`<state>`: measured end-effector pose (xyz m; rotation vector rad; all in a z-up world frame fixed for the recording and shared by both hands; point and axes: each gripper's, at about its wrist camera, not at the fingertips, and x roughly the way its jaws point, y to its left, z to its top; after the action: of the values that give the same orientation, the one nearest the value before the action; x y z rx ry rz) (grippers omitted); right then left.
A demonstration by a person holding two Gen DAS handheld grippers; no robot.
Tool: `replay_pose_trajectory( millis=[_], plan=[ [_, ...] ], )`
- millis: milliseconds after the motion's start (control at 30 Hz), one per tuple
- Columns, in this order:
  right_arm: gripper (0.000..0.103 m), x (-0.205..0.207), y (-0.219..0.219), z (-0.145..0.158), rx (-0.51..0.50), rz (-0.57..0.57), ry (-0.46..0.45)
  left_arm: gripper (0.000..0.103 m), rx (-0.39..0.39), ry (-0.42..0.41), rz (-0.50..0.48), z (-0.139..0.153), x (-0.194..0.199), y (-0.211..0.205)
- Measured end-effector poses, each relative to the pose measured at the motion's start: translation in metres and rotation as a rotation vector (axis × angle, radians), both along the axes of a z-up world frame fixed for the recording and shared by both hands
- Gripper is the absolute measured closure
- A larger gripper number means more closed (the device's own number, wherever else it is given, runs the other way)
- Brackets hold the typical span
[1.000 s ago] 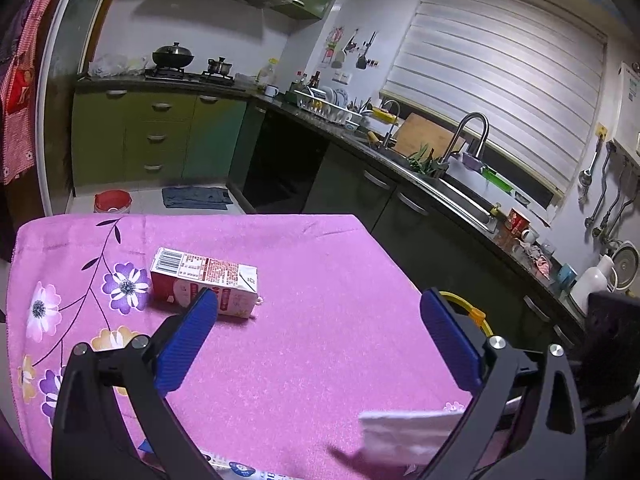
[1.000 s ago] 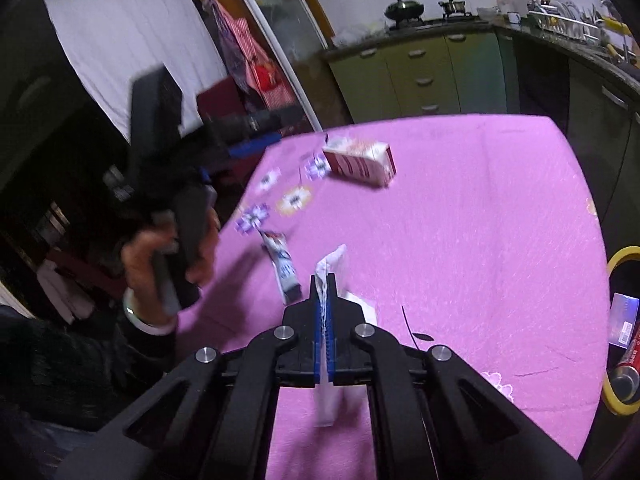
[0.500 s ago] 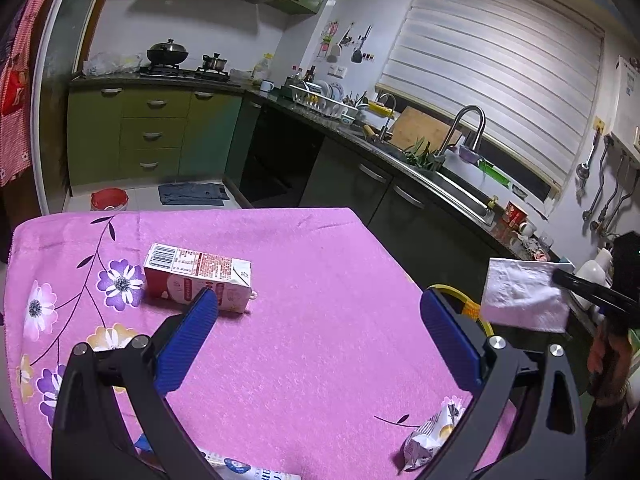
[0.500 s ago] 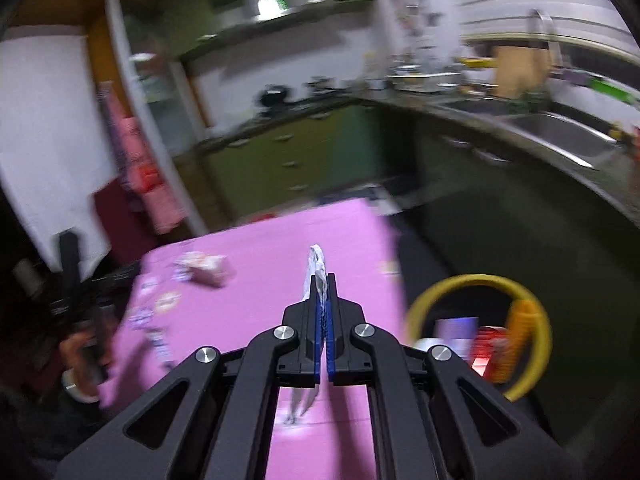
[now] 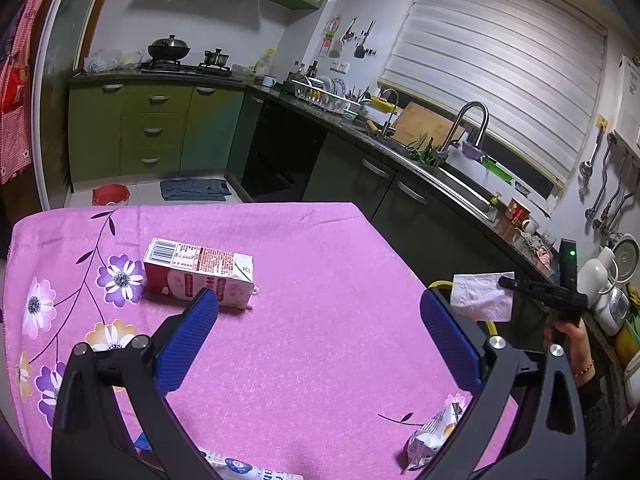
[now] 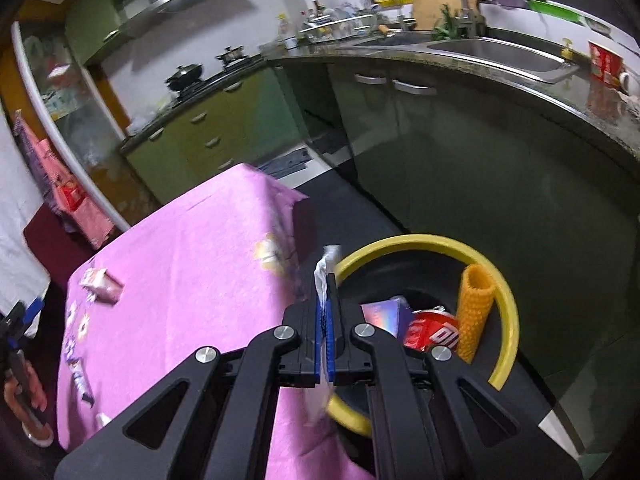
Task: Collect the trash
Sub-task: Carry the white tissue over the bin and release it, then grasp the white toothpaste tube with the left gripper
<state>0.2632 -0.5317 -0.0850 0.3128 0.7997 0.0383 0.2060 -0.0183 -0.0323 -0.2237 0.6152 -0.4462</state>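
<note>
Carrying a white tissue [image 6: 322, 276] clamped in its jaws, the right gripper [image 6: 325, 312] nears the yellow-rimmed bin [image 6: 505, 292] (left gripper [image 5: 320, 328] open, idle); released short of the rim, it could flutter onto the floor.

A white crumpled tissue [image 5: 482, 297] hung pinched between closed jaws, beside the desk's far edge and above the rim of a yellow-rimmed bin [image 6: 506, 292]. Inside the bin lay a red can [image 6: 432, 334], a shiny card [image 6: 384, 314] and an orange honeycomb tube [image 6: 474, 312]. On the desk a red-and-white carton [image 5: 198, 276] lay on its side; a crinkled wrapper [image 5: 434, 436] sat near the right edge.
</note>
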Motion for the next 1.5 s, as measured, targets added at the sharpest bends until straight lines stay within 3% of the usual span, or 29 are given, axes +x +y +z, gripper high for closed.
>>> replay_pose_trajectory(
  millis=[67, 100, 133, 167, 233, 367, 500, 867, 1000, 1167, 1500],
  plan=[
    [0.097, 0.005, -0.005, -0.008, -0.046, -0.041, 0.032, 0.007, 0.001, -0.001, -0.003, 0.000, -0.001, -0.001],
    [0.078, 0.011, -0.009, -0.018, -0.087, -0.059, 0.081, 0.007, 0.002, -0.002, -0.005, 0.001, -0.001, -0.001],
    [0.049, 0.012, -0.012, -0.024, -0.131, -0.089, 0.104, 0.007, 0.005, -0.004, -0.006, 0.001, -0.002, -0.002],
    [0.041, 0.013, -0.012, -0.027, -0.166, -0.109, 0.111, 0.007, 0.007, -0.006, -0.007, 0.001, -0.003, -0.002],
    [0.040, 0.006, -0.011, -0.034, -0.252, -0.145, 0.115, 0.007, 0.013, -0.006, -0.009, 0.001, -0.003, -0.004],
    [0.040, -0.011, -0.009, -0.032, -0.232, -0.142, 0.092, 0.007, 0.025, 0.016, -0.018, -0.001, -0.001, -0.007],
    [0.040, -0.024, 0.005, -0.024, -0.258, -0.103, 0.065, 0.007, 0.056, 0.065, 0.046, -0.003, -0.008, 0.003],
    [0.040, -0.022, 0.047, -0.029, -0.191, 0.058, 0.028, 0.007, 0.062, 0.390, 0.242, -0.064, -0.038, 0.031],
    [0.040, -0.018, 0.060, -0.035, -0.179, 0.102, 0.034, 0.007, 0.049, 0.462, 0.314, -0.084, -0.044, 0.042],
    [0.040, -0.019, 0.065, -0.036, -0.174, 0.123, 0.030, 0.007, 0.102, 0.490, 0.362, -0.090, -0.039, 0.047],
    [0.040, -0.022, 0.065, -0.030, -0.166, 0.125, 0.021, 0.007, 0.135, 0.518, 0.315, -0.101, -0.022, 0.038]
  ],
)
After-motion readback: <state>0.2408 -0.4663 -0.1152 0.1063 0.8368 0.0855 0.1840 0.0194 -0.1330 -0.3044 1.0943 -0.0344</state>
